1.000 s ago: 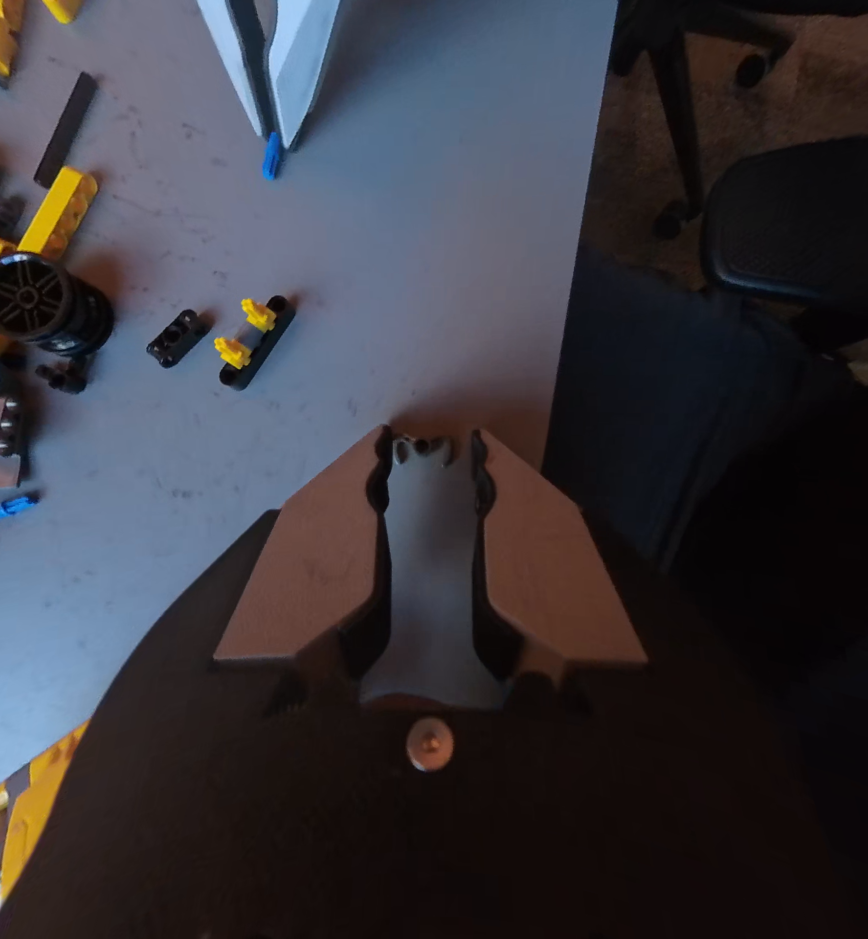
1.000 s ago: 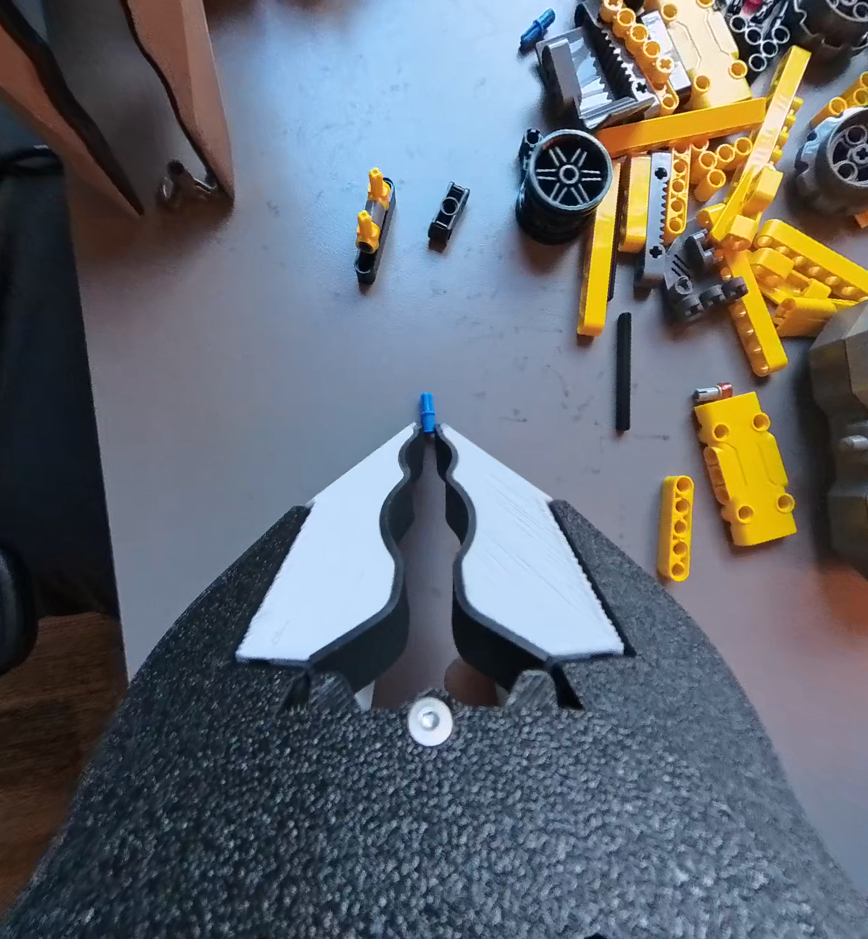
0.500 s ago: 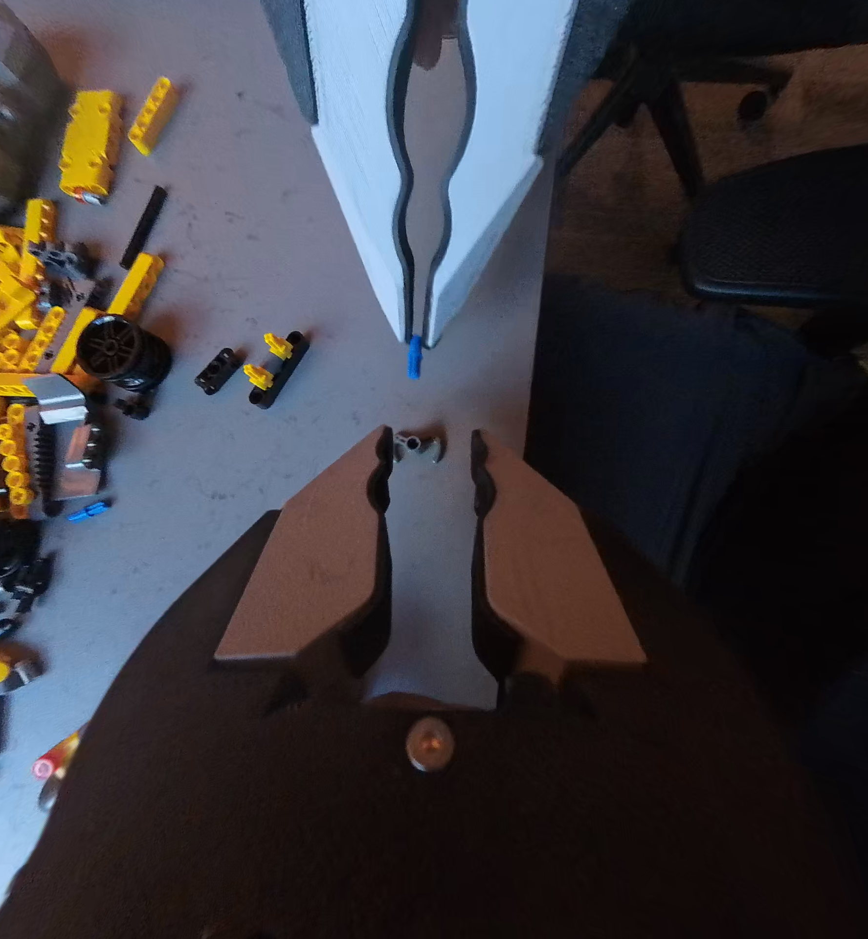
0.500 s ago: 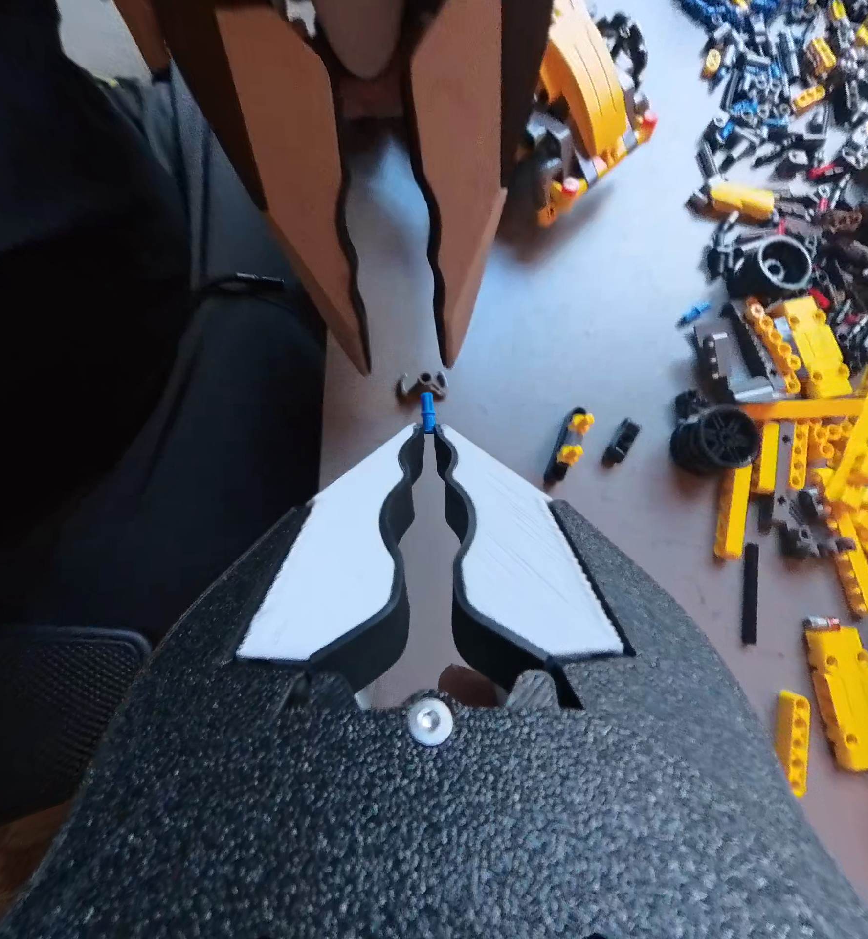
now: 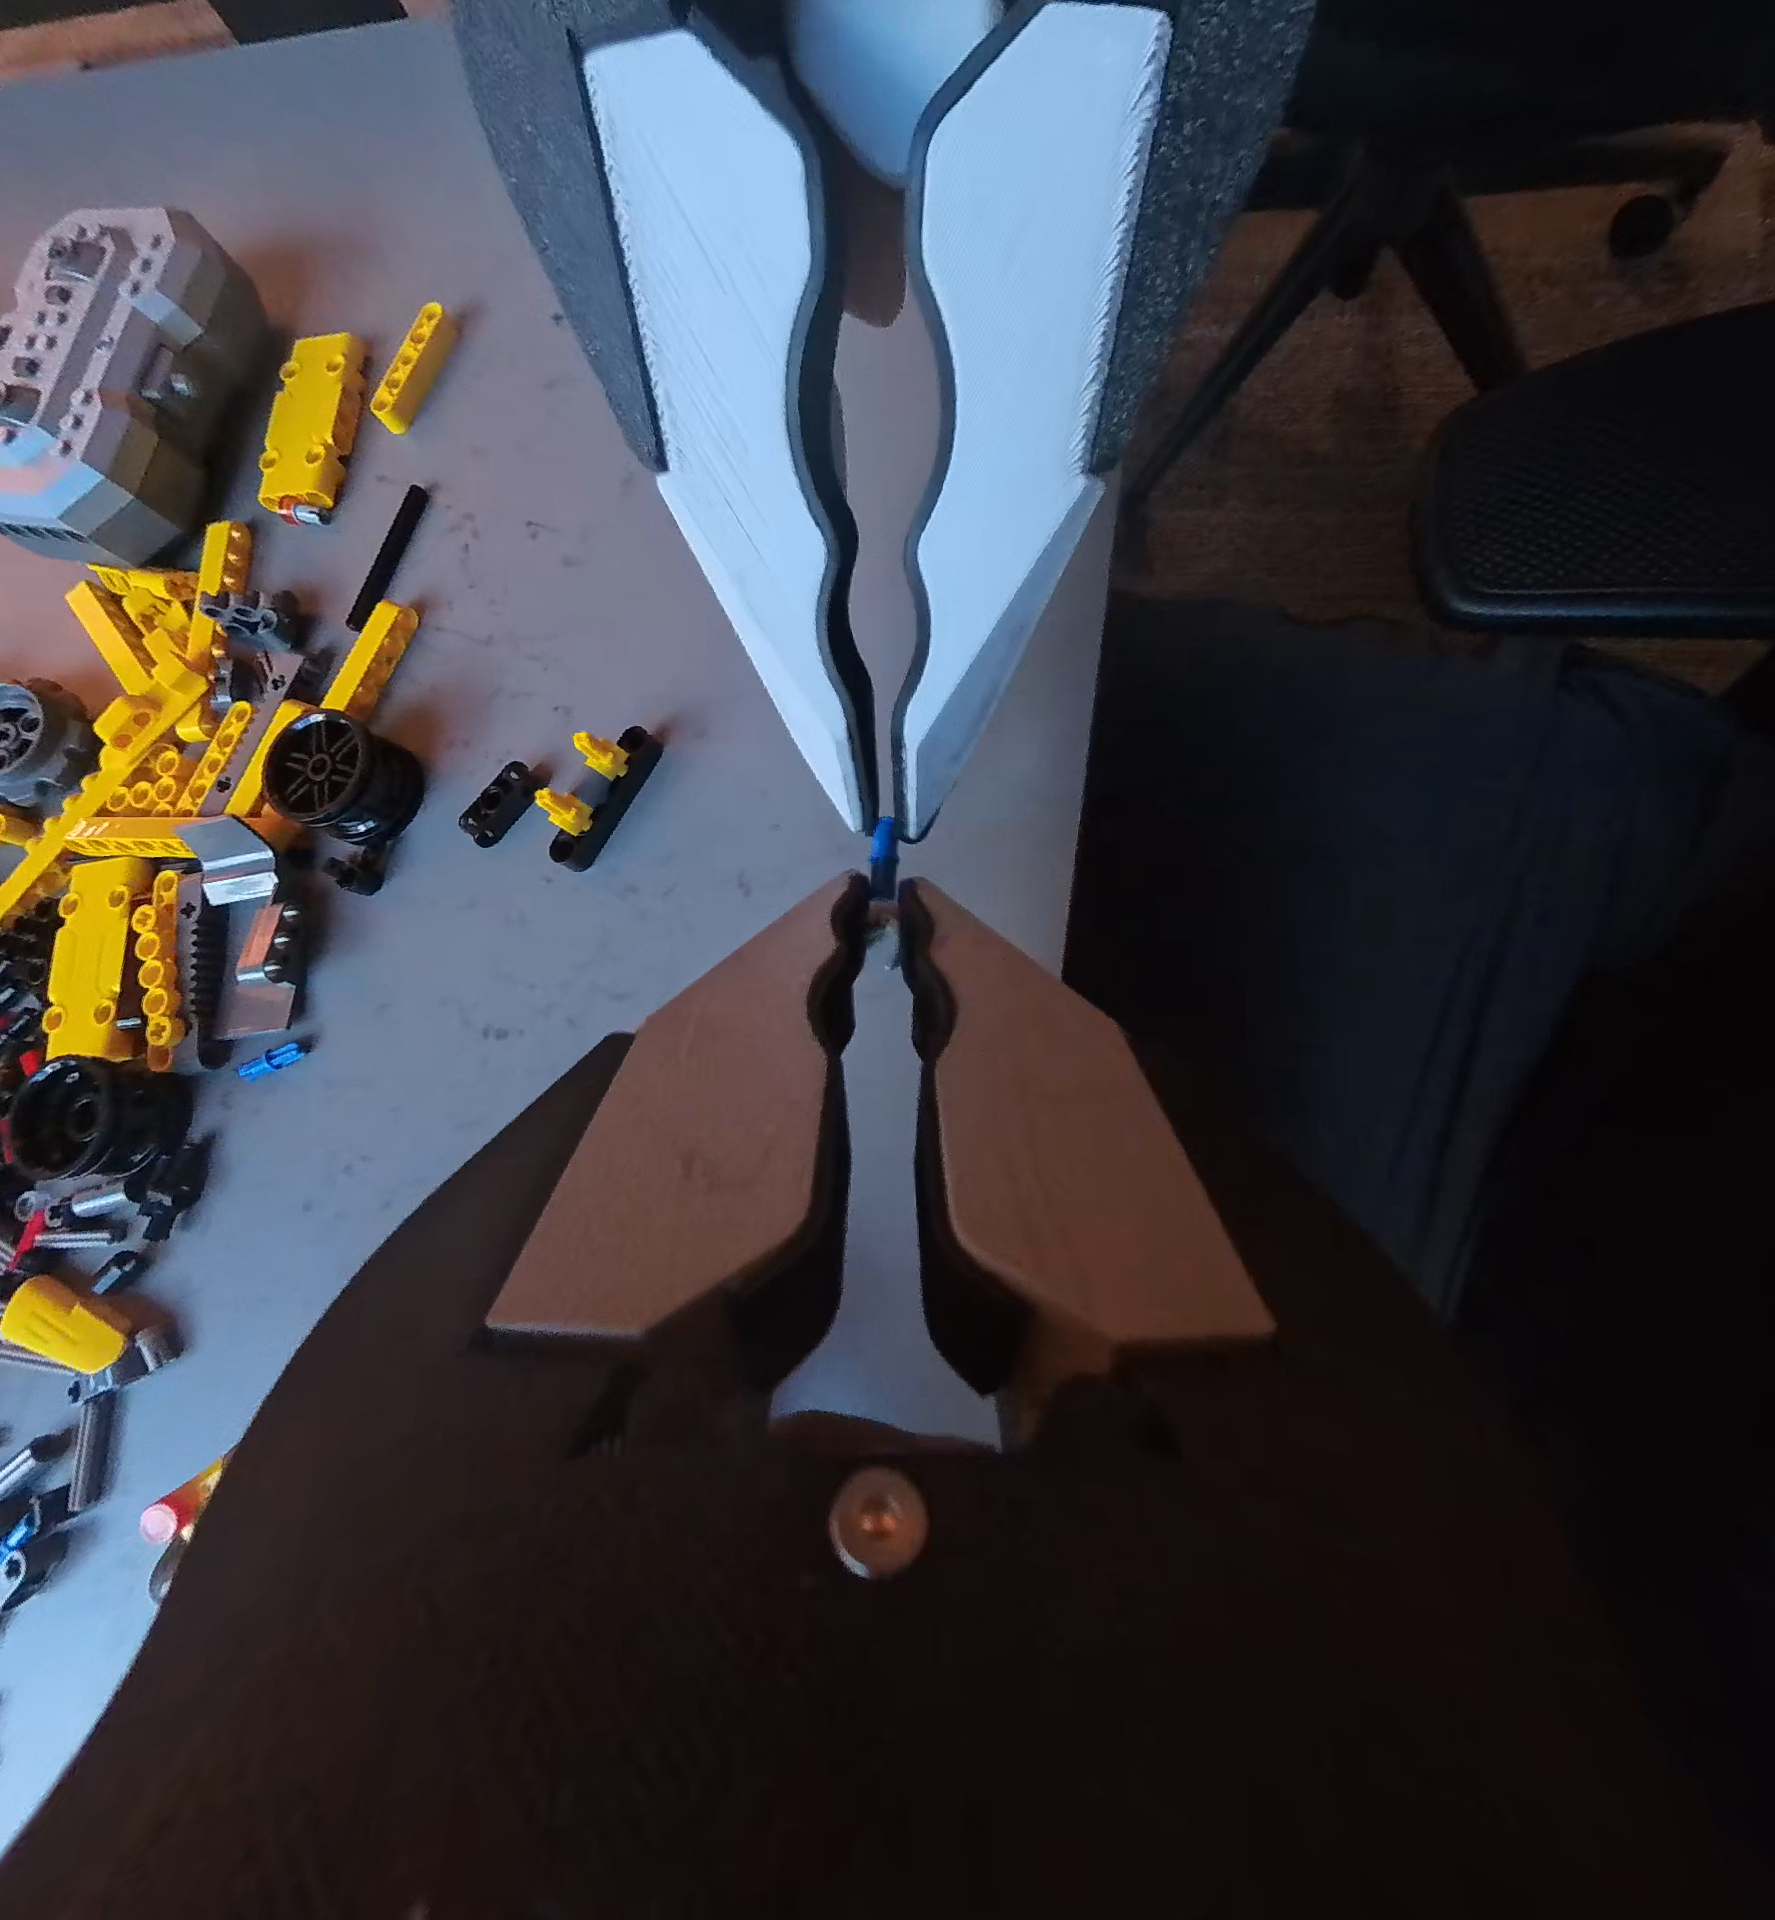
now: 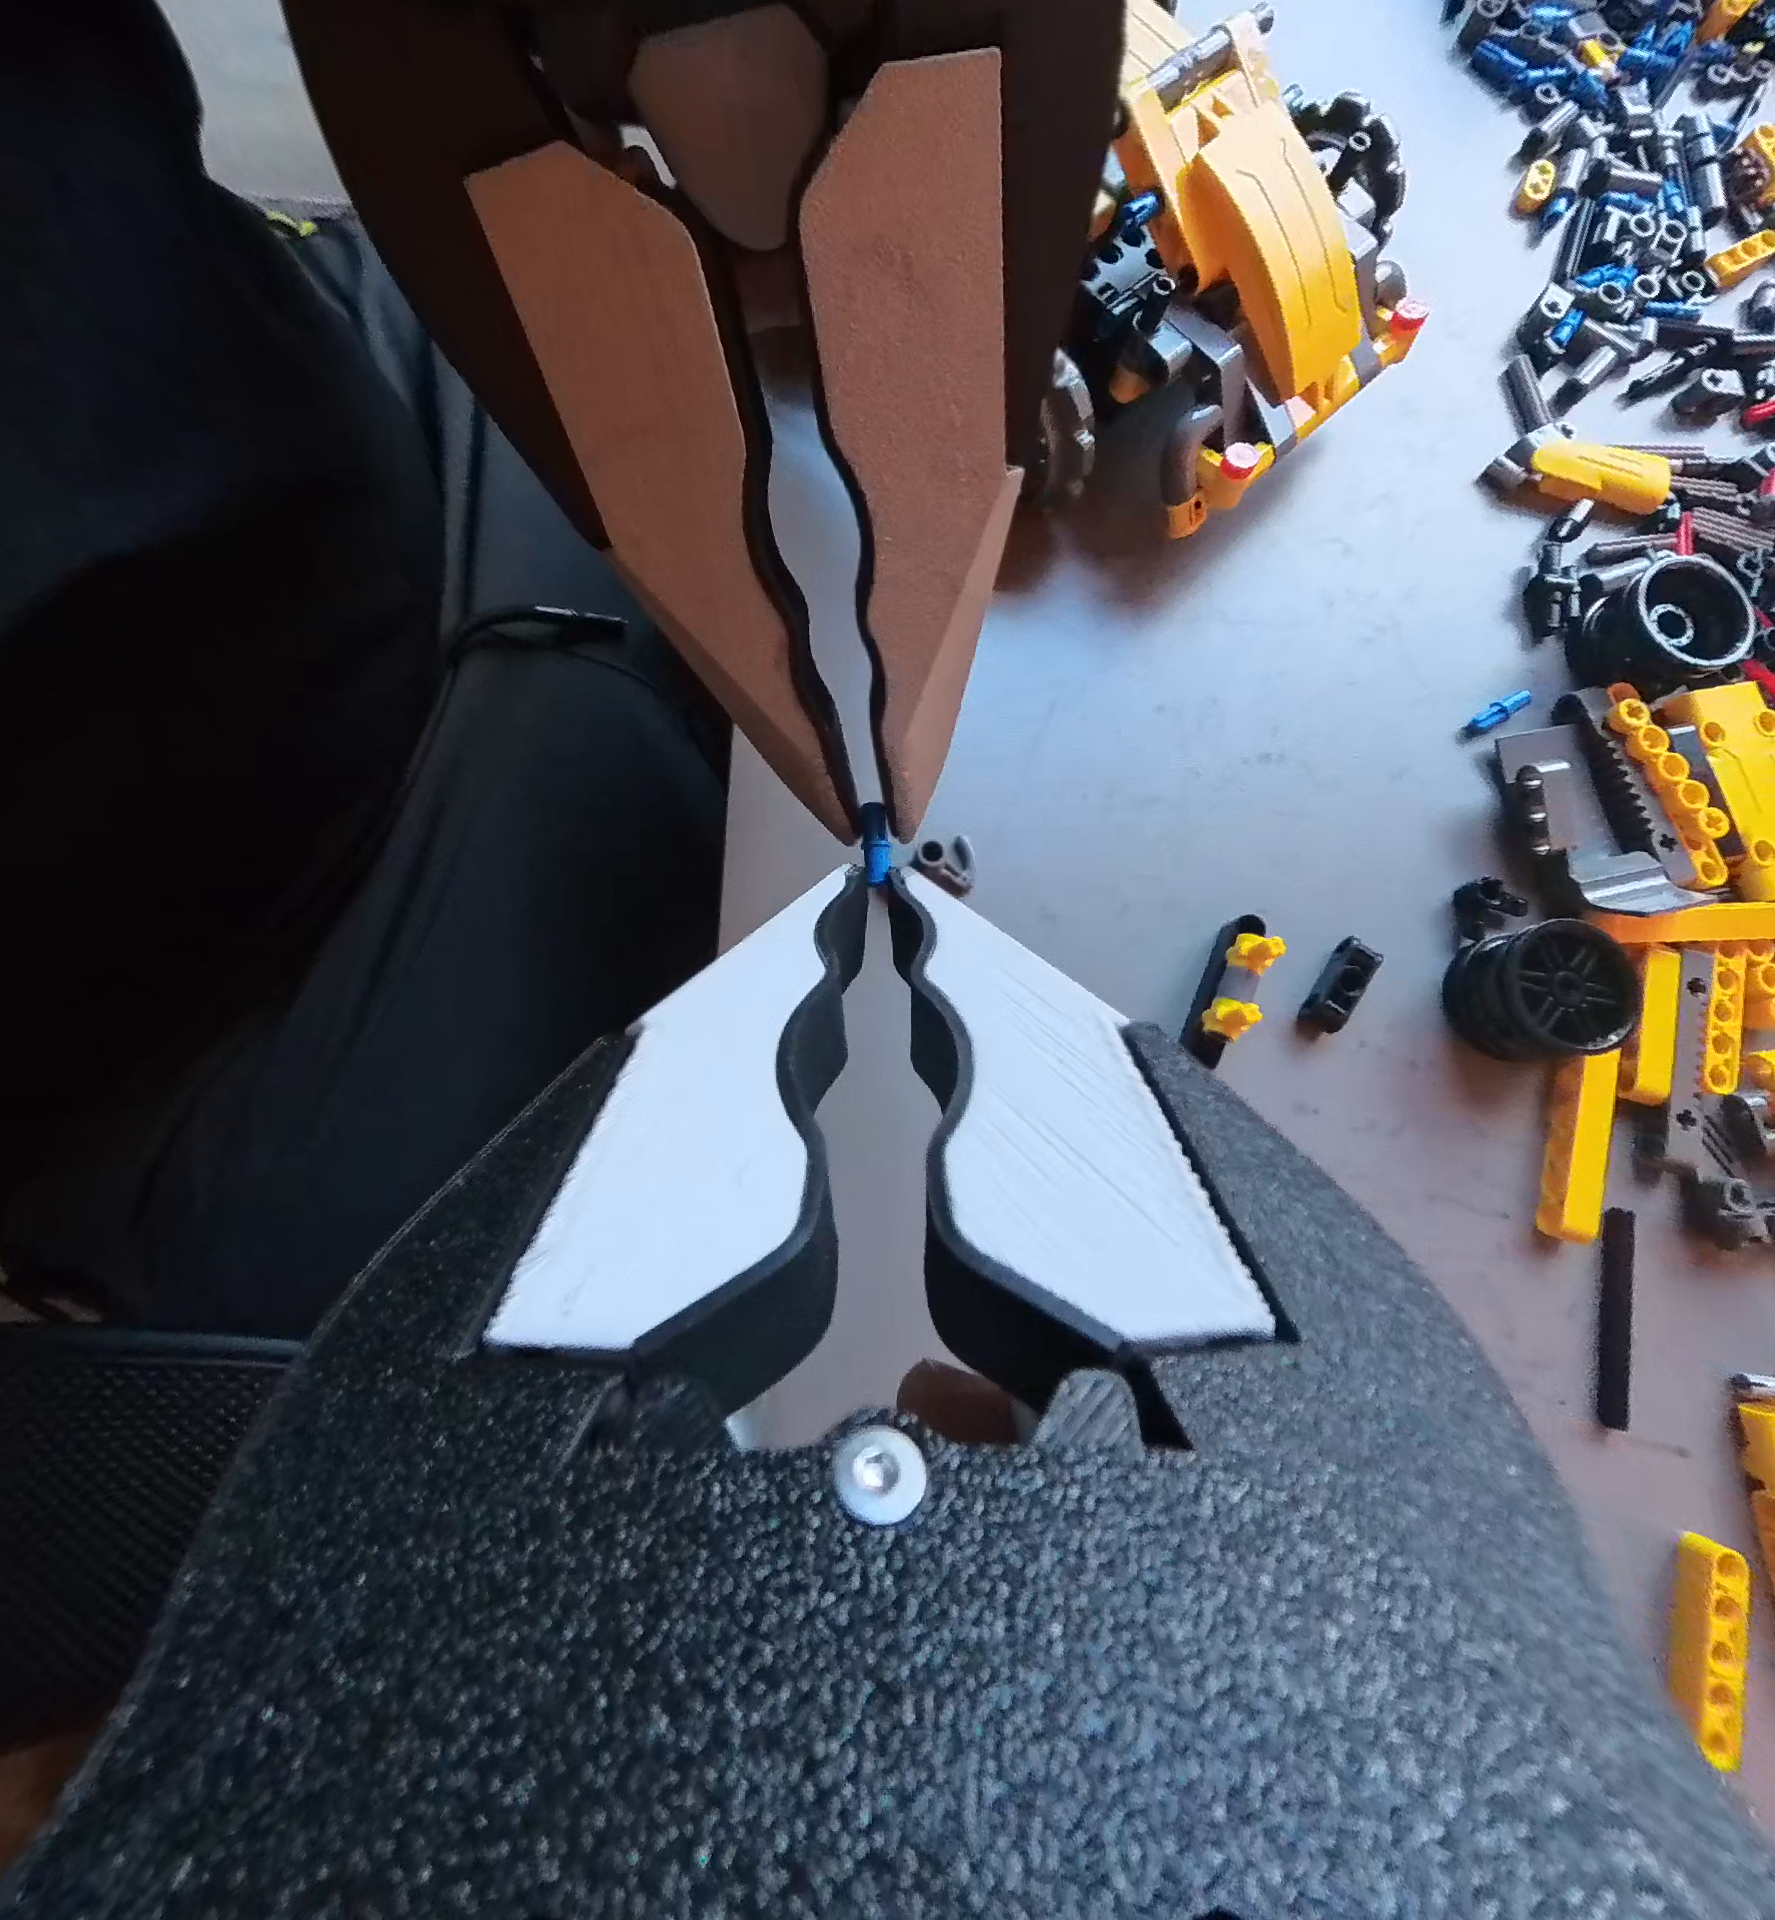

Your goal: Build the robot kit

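My right gripper, with white fingers, is shut on a small blue pin that sticks out past its tips. My left gripper, with brown fingers, meets it tip to tip, and its jaws have closed around the pin's other end. In the left wrist view the right gripper comes down from the top. In the right wrist view the left gripper does the same. Both are above the table's near edge. A small grey connector lies on the table just beside the tips.
A black beam with two yellow pins, a short black piece and a black wheel lie nearby. A pile of yellow and black bricks, a grey block and a yellow vehicle model lie farther off. A black chair stands off the table. My two grippers' fingertips are within a few centimetres of each other.
The two grippers have come together tip to tip near the table edge. My left gripper's jaws have narrowed from wide open onto the blue pin. The grey connector stays on the table.
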`<action>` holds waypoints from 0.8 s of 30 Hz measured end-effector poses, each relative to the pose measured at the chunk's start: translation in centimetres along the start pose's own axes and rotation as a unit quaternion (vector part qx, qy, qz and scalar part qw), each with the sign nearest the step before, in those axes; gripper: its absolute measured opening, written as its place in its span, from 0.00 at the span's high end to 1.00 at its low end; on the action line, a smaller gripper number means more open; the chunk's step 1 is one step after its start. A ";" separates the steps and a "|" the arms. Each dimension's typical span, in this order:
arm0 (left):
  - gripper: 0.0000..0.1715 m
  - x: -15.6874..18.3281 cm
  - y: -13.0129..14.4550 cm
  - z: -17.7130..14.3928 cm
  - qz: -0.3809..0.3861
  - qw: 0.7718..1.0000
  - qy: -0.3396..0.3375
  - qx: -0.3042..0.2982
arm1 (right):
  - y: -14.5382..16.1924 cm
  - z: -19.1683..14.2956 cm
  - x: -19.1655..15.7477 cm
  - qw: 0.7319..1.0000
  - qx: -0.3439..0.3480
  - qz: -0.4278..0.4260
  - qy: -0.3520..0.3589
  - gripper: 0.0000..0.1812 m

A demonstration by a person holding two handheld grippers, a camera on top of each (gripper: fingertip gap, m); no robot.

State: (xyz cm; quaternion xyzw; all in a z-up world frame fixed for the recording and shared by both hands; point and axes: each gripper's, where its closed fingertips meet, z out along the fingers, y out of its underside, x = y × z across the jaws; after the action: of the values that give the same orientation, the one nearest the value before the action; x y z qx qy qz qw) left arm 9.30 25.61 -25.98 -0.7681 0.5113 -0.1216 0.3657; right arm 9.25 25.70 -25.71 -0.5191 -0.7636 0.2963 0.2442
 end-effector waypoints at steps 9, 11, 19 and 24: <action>1.00 -0.3 -1.1 -0.3 -0.007 0.999 -0.013 0.043 | -0.5 -0.9 0.2 0.998 0.050 0.028 -0.004 0.98; 0.99 -0.4 -1.9 -0.8 -0.020 0.996 -0.015 0.081 | -1.1 -1.7 0.2 0.994 0.098 0.052 -0.009 0.98; 0.99 0.0 -5.0 -3.7 -0.072 0.970 0.023 0.231 | -4.2 -4.8 -1.1 0.958 0.274 0.083 -0.008 0.92; 0.99 1.0 -6.0 -4.7 -0.070 0.957 0.061 0.276 | -4.9 -5.4 -1.4 0.960 0.273 0.063 0.017 0.92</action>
State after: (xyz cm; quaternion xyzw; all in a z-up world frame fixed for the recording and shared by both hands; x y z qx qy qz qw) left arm 11.30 23.95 -18.75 -0.6626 0.4241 -0.3296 0.5220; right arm 10.25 24.10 -18.51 -0.4846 -0.6156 0.4989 0.3706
